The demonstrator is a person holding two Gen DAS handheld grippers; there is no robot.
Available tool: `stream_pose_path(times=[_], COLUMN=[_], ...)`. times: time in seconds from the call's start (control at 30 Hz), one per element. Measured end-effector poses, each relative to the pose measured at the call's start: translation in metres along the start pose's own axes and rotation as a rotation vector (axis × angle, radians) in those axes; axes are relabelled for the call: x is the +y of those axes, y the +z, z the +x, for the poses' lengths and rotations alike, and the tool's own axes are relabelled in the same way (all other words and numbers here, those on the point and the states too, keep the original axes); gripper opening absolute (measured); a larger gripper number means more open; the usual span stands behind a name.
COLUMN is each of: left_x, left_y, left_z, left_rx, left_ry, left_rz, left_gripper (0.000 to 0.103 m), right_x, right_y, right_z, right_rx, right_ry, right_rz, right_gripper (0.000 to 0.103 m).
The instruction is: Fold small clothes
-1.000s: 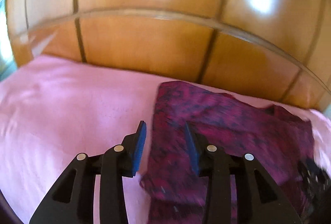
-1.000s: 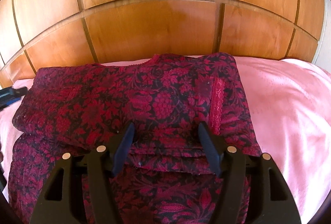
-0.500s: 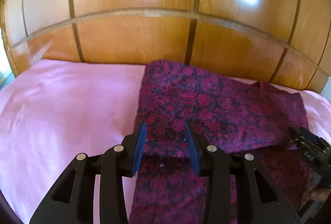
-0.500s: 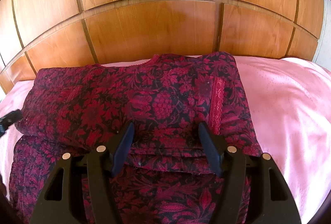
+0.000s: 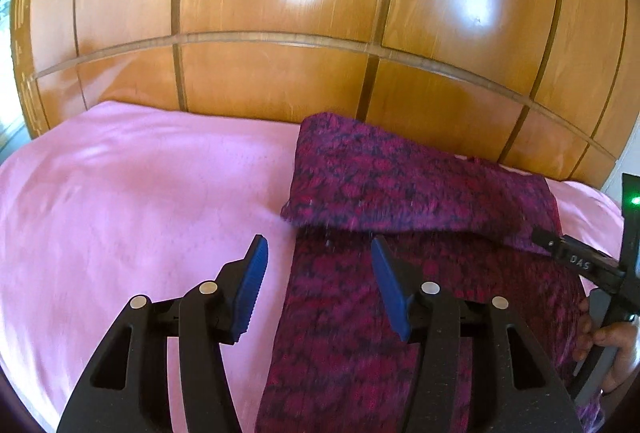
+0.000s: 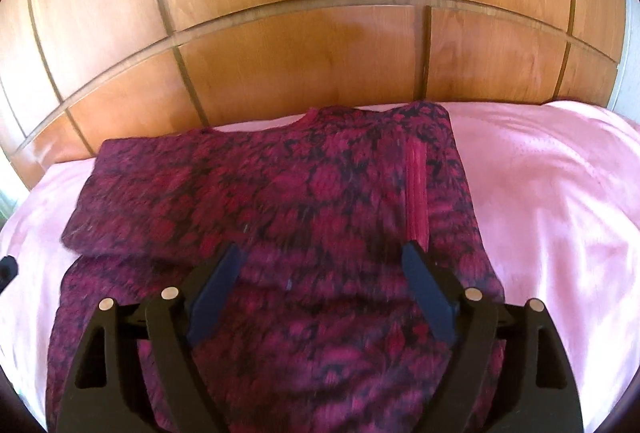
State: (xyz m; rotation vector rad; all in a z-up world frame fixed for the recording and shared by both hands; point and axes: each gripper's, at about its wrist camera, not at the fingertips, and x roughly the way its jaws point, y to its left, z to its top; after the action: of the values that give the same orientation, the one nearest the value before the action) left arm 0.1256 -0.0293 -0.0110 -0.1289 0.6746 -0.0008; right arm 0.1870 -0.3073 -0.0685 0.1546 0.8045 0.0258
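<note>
A dark red and black floral garment (image 5: 420,193) lies on the pink bedsheet (image 5: 140,201), its far part folded back over the near part. My left gripper (image 5: 318,265) is open and empty, hovering over the garment's left edge. My right gripper (image 6: 322,267) is open and empty, just above the middle of the garment (image 6: 280,193), near its fold edge. A red lace strip (image 6: 416,189) runs down the garment's right side. The right gripper's body also shows at the right edge of the left wrist view (image 5: 584,265).
A wooden panelled headboard (image 5: 320,53) rises right behind the bed. Pink sheet lies to the left of the garment in the left wrist view and to the right (image 6: 552,201) in the right wrist view. A hand (image 5: 612,337) holds the right gripper's handle.
My left gripper has drawn back and shifted left, now over the garment's left edge, with its jaws wider. My right gripper has moved slightly forward over the garment. The garment lies as before.
</note>
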Motion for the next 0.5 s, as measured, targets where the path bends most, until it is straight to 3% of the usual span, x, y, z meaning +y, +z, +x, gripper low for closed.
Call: stream_pose_path(times=[0.33, 0.5], left_x=[0.013, 0.032], left_y=[-0.051, -0.081], left_z=[-0.003, -0.011], left_rx=[0.107, 0.191], left_ry=[-0.029, -0.112], left_rz=[0.012, 0.010], left_gripper=[0.053, 0.053], right_x=[-0.022, -0.050], right_y=[-0.045, -0.072], right_z=[-0.035, -0.063], right_rx=[0.096, 0.117], right_ry=[-0.012, -0.058], right_rz=[-0.003, 0.000], right_gripper=[0.085, 0.085])
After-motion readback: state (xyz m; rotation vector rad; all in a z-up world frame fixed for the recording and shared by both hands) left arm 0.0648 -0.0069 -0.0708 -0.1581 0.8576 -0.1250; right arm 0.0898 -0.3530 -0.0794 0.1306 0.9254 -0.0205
